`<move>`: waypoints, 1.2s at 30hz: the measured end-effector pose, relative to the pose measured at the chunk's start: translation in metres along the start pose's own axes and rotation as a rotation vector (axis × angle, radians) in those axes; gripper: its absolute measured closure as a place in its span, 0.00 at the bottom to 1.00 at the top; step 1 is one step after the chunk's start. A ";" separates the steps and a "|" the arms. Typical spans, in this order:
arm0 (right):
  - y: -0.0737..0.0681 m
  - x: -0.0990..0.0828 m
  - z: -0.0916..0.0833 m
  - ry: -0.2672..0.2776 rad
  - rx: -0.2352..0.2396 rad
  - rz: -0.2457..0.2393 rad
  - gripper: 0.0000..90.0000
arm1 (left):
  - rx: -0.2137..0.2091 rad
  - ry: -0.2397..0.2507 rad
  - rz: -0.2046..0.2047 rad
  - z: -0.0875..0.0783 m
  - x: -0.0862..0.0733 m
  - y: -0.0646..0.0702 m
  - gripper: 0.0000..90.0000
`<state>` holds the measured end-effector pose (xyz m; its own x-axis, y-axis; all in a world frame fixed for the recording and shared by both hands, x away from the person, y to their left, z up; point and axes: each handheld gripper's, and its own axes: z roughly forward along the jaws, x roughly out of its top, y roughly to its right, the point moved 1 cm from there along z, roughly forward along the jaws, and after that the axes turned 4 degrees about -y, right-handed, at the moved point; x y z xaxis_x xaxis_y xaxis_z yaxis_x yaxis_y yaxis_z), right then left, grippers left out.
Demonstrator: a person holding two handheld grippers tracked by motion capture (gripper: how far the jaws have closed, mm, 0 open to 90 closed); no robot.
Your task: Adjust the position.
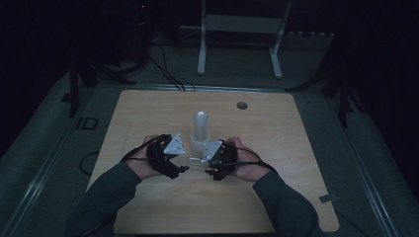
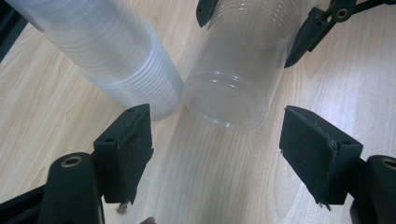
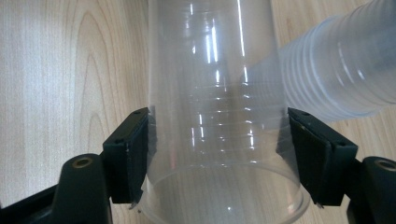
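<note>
Right gripper clamps 1 clear cup near its rim; left gripper wide open, empty. Cup light, thin, slippery, crushable; stack at 11 o'clock.

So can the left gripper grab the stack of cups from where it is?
Probably yes. The left gripper is open with bare table between its jaws, and the stack lies just ahead to one side. The single cup held by the right gripper sits beside it, not in the way.
</note>
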<state>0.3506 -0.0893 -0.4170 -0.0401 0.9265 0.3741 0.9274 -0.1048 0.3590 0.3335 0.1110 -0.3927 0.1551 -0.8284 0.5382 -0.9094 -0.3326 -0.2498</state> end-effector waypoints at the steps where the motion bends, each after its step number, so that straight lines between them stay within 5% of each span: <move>1: 0.000 0.000 0.001 -0.004 0.002 -0.001 0.31 | 0.005 -0.006 0.003 0.000 0.000 0.000 0.28; 19: -0.004 0.006 0.003 -0.037 -0.010 -0.042 0.31 | 0.041 -0.131 0.096 0.012 0.007 0.009 0.29; 36: -0.010 0.013 0.003 -0.049 -0.025 -0.077 0.31 | -0.023 -0.166 0.111 0.020 0.012 0.008 0.29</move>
<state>0.3423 -0.0754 -0.4188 -0.0924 0.9485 0.3029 0.9126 -0.0410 0.4068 0.3357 0.0891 -0.4041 0.1136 -0.9231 0.3674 -0.9325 -0.2267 -0.2811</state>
